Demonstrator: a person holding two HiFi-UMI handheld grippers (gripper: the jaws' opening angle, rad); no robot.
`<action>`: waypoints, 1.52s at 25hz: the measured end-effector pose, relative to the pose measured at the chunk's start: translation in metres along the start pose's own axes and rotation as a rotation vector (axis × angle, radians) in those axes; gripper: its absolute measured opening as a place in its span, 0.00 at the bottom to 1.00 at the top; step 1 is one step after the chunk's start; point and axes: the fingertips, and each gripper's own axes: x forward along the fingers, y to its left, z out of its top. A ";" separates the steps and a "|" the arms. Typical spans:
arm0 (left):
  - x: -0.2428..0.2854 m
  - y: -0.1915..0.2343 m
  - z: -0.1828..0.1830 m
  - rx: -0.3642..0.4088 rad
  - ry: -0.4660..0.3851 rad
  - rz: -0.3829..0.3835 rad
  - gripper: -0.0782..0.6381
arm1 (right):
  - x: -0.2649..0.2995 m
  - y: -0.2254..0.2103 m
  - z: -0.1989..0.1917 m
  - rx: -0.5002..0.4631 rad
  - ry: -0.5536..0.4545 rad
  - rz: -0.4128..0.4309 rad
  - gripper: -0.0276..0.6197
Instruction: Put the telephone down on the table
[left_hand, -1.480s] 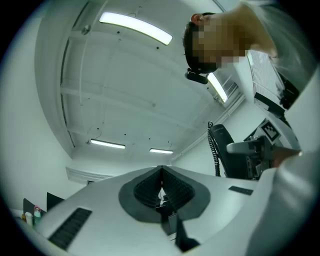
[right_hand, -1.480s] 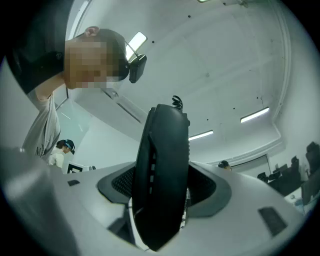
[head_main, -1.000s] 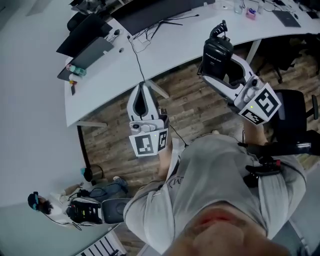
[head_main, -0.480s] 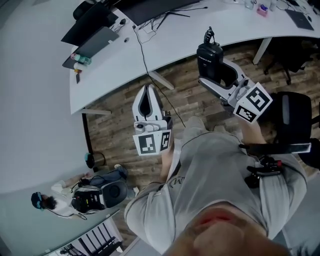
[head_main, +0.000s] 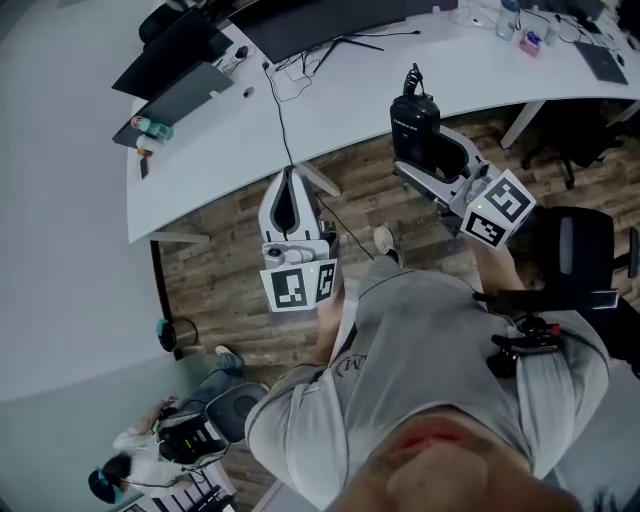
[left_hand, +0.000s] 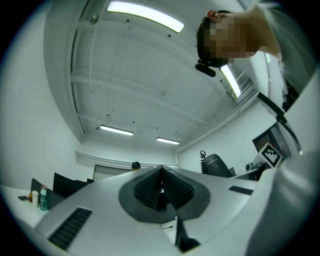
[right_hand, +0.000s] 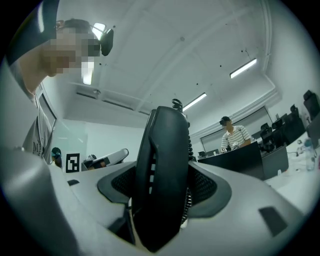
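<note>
The black telephone (head_main: 414, 118) stands upright in the air, held in front of the white curved table (head_main: 350, 80). My right gripper (head_main: 424, 150) is shut on it, its marker cube lower right. In the right gripper view the telephone (right_hand: 164, 175) fills the middle, clamped between both jaws of my right gripper (right_hand: 162, 190), with its coiled cord on the right side. My left gripper (head_main: 291, 174) hangs over the wooden floor below the table's edge, shut and holding nothing. In the left gripper view my left gripper (left_hand: 161, 172) has its jaws pressed together, and the telephone (left_hand: 219, 165) shows to the right.
Dark monitors and a laptop (head_main: 185, 65) crowd the table's left end, beside a green bottle (head_main: 148, 127) and black cables (head_main: 281, 95). A pink item (head_main: 530, 42) sits at the far right. A black office chair (head_main: 582, 240) stands at my right. A person (head_main: 165, 445) sits lower left.
The right gripper has drifted slightly left with the telephone still clamped. The left gripper has stayed shut and almost still. My head view has shifted a little over the table.
</note>
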 end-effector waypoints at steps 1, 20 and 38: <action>0.008 0.008 -0.004 -0.007 0.000 -0.001 0.12 | 0.010 -0.005 -0.002 0.008 0.005 0.001 0.50; 0.124 0.121 -0.082 -0.111 -0.013 -0.137 0.12 | 0.148 -0.065 -0.030 0.009 0.012 -0.078 0.50; 0.180 0.205 -0.125 -0.180 0.028 -0.112 0.12 | 0.255 -0.118 -0.048 0.069 0.085 -0.090 0.50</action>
